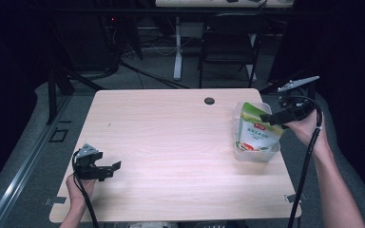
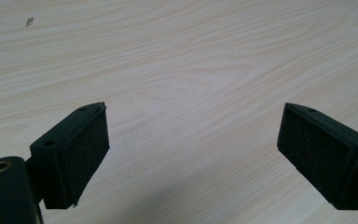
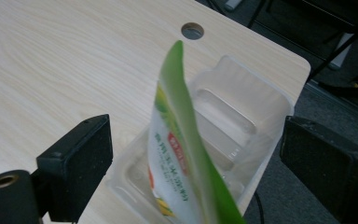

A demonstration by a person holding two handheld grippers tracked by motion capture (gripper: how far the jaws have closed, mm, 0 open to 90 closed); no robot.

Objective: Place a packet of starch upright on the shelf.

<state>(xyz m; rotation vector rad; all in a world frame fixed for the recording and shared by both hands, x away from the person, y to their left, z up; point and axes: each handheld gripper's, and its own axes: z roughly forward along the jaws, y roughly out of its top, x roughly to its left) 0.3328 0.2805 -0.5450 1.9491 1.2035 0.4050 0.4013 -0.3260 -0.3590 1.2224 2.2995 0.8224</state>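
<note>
A green and white food pouch (image 1: 255, 127) stands upright in a clear plastic bin (image 1: 247, 153) at the table's right edge. In the right gripper view the pouch (image 3: 177, 154) rises edge-on between the two wide-apart jaws, touching neither, with the bin (image 3: 242, 116) behind it. My right gripper (image 1: 269, 117) is open just above the pouch's top. At the front left my left gripper (image 1: 110, 169) rests low over the wood, open, with bare table (image 2: 191, 93) between its pads (image 2: 86, 149).
The light wooden table (image 1: 171, 142) has a round cable hole (image 1: 209, 100) near its far edge. Beyond it stand a black folding chair (image 1: 228, 42) and a white desk leg (image 1: 177, 47). A person's forearms enter from the bottom.
</note>
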